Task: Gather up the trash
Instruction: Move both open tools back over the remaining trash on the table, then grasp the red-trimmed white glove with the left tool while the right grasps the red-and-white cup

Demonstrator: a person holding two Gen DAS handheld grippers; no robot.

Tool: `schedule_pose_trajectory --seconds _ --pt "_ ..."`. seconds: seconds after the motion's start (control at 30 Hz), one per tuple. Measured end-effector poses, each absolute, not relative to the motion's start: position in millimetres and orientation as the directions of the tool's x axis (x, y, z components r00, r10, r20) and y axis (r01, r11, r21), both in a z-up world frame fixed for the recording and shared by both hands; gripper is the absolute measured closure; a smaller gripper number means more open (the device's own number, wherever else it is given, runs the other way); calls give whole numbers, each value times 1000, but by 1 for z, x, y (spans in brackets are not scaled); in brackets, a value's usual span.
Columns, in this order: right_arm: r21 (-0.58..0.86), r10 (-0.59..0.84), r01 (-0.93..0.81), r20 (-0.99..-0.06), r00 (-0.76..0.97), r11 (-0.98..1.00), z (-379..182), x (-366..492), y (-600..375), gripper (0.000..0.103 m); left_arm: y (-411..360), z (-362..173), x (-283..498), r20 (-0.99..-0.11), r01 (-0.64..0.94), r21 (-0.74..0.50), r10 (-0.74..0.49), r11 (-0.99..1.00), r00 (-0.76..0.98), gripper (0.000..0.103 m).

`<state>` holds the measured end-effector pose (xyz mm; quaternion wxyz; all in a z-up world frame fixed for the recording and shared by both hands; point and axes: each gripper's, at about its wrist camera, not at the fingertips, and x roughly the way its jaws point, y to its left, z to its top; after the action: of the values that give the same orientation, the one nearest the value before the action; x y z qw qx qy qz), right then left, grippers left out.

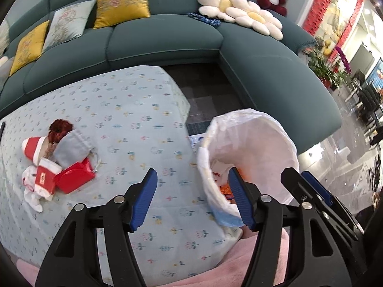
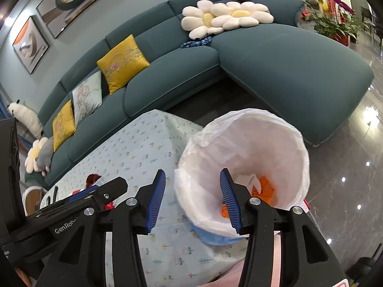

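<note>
A bin lined with a white bag (image 1: pixel 258 148) (image 2: pixel 258 148) stands at the table's right edge and holds orange and white scraps (image 2: pixel 265 189). My left gripper (image 1: pixel 194 198) is open and empty over the patterned tablecloth (image 1: pixel 134 124), its right finger at the bin's rim. My right gripper (image 2: pixel 194 201) is open and empty, its right finger over the bin's mouth; it also shows beside the bin in the left wrist view (image 1: pixel 308 186). A pile of red boxes, a grey pouch and white trash (image 1: pixel 55 165) lies on the table at the left.
A teal L-shaped sofa (image 1: pixel 167 43) with yellow cushions (image 1: pixel 122 2) and flower pillows (image 1: pixel 241 9) wraps the table's far side and right. Dark floor (image 1: pixel 205 95) lies between table and sofa. Glossy floor (image 2: pixel 347 167) lies right of the bin.
</note>
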<state>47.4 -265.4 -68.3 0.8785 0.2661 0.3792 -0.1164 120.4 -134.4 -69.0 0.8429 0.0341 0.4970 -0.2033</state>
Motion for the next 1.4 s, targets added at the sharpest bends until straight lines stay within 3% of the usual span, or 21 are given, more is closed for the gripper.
schedule_pose_trajectory --seconds 0.33,0.8,1.4 --pt "335 59 286 -735 675 898 -54 65 -197 48 -57 -71 120 -853 270 -140 -255 953 456 35" --pt "296 145 147 -770 621 944 -59 86 -101 47 64 -92 130 -868 69 -165 -178 984 463 32" --pt "254 279 -117 -835 474 960 -108 132 52 47 230 -155 154 -916 -194 -174 -86 965 392 32"
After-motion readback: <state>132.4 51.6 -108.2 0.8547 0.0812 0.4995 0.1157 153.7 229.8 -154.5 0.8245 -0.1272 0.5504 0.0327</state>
